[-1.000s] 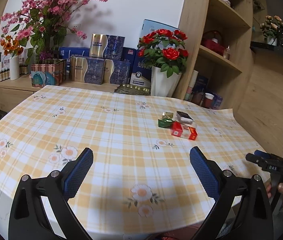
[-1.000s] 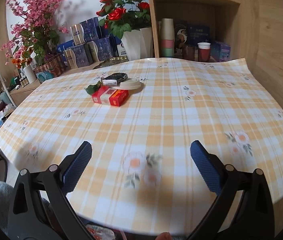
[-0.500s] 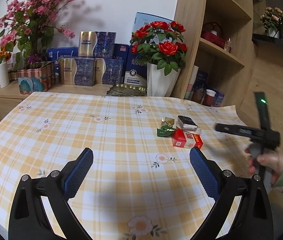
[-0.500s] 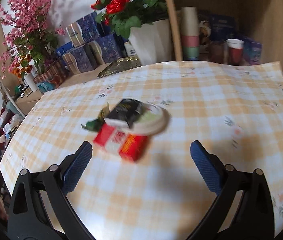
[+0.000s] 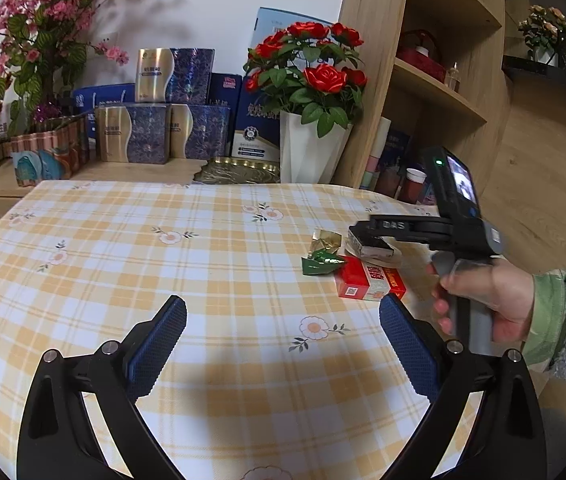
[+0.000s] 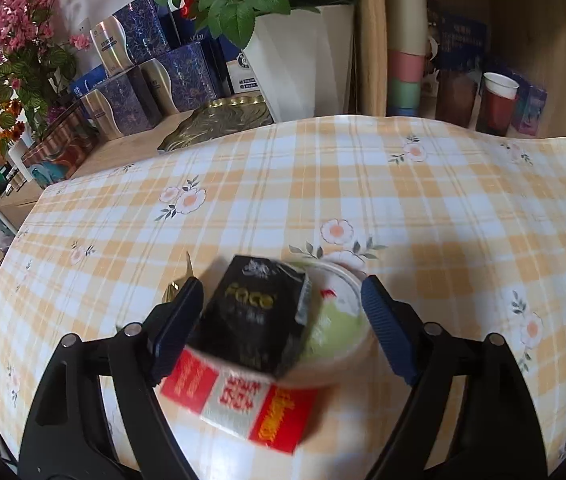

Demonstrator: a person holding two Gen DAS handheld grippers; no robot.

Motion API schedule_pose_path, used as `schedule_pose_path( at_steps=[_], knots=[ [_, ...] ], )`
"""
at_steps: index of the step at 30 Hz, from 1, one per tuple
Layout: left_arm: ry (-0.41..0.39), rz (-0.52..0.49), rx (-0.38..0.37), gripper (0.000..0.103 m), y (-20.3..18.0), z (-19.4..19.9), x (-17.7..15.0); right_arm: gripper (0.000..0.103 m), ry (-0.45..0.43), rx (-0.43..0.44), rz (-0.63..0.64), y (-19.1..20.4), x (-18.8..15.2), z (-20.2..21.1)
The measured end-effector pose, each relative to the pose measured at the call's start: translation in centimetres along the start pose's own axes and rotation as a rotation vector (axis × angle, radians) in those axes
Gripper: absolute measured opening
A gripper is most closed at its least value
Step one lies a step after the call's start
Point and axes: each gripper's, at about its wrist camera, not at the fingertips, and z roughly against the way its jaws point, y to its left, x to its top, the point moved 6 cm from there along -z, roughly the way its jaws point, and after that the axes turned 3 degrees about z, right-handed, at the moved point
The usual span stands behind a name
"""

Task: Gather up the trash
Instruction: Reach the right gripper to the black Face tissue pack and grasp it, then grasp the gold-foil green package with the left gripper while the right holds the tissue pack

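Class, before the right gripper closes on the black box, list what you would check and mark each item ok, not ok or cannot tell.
1. Right gripper open: ok.
2. Black box between its fingers: ok.
3. Fingers touching the box: cannot tell, picture blurred.
4. Box free of other trash: not ok, it rests on the white lid and red pack.
5. Left gripper out of the way: ok, open and apart.
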Motion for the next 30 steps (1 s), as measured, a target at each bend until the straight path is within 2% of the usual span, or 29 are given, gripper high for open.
schedule_pose_path(
  at_steps=[4,5,7,11,18,20,25,30],
  knots=[
    [0.019,-0.008,-0.014,0.095,-0.4,-1.2,0.0,0.075,0.039,-0.019,0.064,1.1,0.1,-1.4],
    [0.025,-0.012,-0.019,0.095,-0.6,-1.6,0.0,0.068,0.068,-0.049,0.098,1.3,-0.3,-1.8],
    [0.035,-0.015,-0.026,0.094,-0.8,-2.2,-0.1,0.052,0.058,-0.053,0.117,1.5,-0.6,-1.5],
    [0.077,-0.009,-0.067,0.088,-1.3,-4.0,-0.1,0.042,0.023,0.019,0.105,1.3,-1.2,0.7],
    [0.16,0.014,-0.138,0.074,-2.9,-8.6,0.9,0.041,-0.083,0.151,0.062,-0.1,-3.3,6.2],
    [0.197,0.027,-0.137,0.068,-3.6,-10.6,1.5,0.041,-0.122,0.154,0.077,-0.6,-4.5,7.8],
    [0.24,0.049,-0.153,0.068,-5.0,-14.4,3.3,0.041,-0.157,0.175,0.004,-2.6,-7.8,10.3],
    [0.285,-0.002,-0.099,0.068,-5.5,-17.5,3.6,0.041,-0.165,0.194,-0.054,-4.0,-10.7,12.0]
  ],
)
